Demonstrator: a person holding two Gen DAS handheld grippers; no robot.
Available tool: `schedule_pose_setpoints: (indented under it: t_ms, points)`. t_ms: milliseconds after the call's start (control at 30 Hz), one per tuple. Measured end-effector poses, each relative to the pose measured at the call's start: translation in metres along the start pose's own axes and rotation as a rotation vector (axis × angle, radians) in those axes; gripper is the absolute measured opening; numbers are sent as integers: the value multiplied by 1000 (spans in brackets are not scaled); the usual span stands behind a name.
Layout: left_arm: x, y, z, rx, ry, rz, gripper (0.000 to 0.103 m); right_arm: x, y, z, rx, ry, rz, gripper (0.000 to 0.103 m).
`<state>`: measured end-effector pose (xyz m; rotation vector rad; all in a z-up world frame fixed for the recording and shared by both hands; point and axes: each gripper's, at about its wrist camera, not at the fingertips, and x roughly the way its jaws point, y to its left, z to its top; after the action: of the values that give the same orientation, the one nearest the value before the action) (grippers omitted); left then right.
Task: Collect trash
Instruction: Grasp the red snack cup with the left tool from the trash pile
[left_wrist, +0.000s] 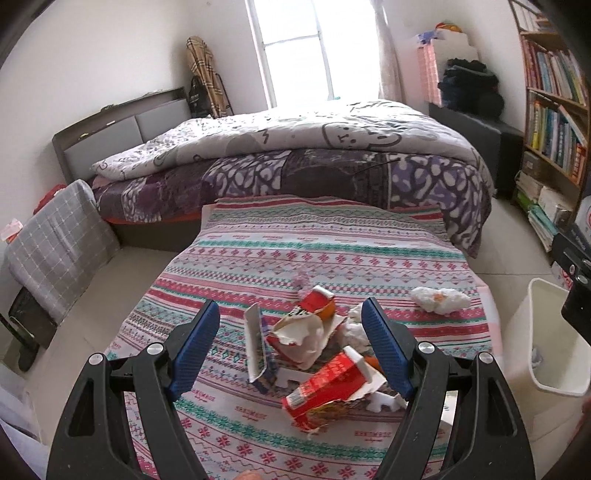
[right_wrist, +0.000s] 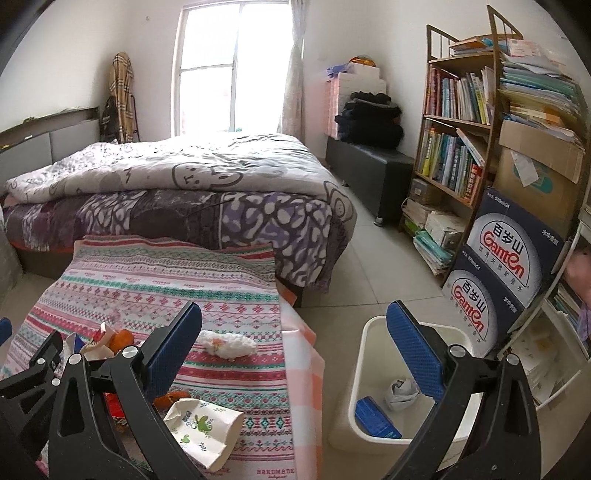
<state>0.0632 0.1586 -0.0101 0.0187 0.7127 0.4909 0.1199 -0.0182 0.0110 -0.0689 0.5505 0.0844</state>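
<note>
1. Left wrist view: the left gripper (left_wrist: 290, 345) is hanging over the litter heap with its fingers spread wide and gripping nothing. Between the blue ribbed pads are lying a torn red carton (left_wrist: 325, 393), ripped red-and-white wrapper paper (left_wrist: 306, 332) and a stiff white card (left_wrist: 256, 339) standing on edge. A crumpled tissue (left_wrist: 439, 300) is sitting well beyond the right finger, on the patterned cloth (left_wrist: 295, 240) covering the worktop.
2. To do this well, I would judge it should be closing on the carton's firm folded body, not its ragged flap, which looks likely to tear.
3. Right wrist view: the right gripper (right_wrist: 297, 354) is also gaping, empty. Its right finger is reaching over the white plastic bin (right_wrist: 360, 354), where a paper ball (right_wrist: 400, 393) and a blue box (right_wrist: 375, 417) are lying. By the left finger, a soft leaf-printed paper bag (right_wrist: 205, 428) is waiting.
</note>
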Motion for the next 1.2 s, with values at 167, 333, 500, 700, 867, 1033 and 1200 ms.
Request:
schedule_pose_setpoints:
  t_ms: [167,333,500,700,867,1033,1200]
  points:
    - [4,10,-2,-9,12,17,77,2,11,-2,-14,11,16,96]
    - [10,19,-5,-11,27,39,77,5,22,-5,-33,23,30,96]
    - [15,30,-7,-23,44,56,77,9,33,-8,-54,37,40,96]
    - [23,43,-10,-27,62,76,77,14,45,-11,-76,56,50,96]
    - [38,54,-13,-44,120,67,77,21,49,-14,-86,87,62,96]
    - [67,74,-15,-141,283,-44,77,34,50,-17,-92,179,114,96]
    - [95,83,-23,-243,448,-181,77,46,54,-22,-133,278,191,96]
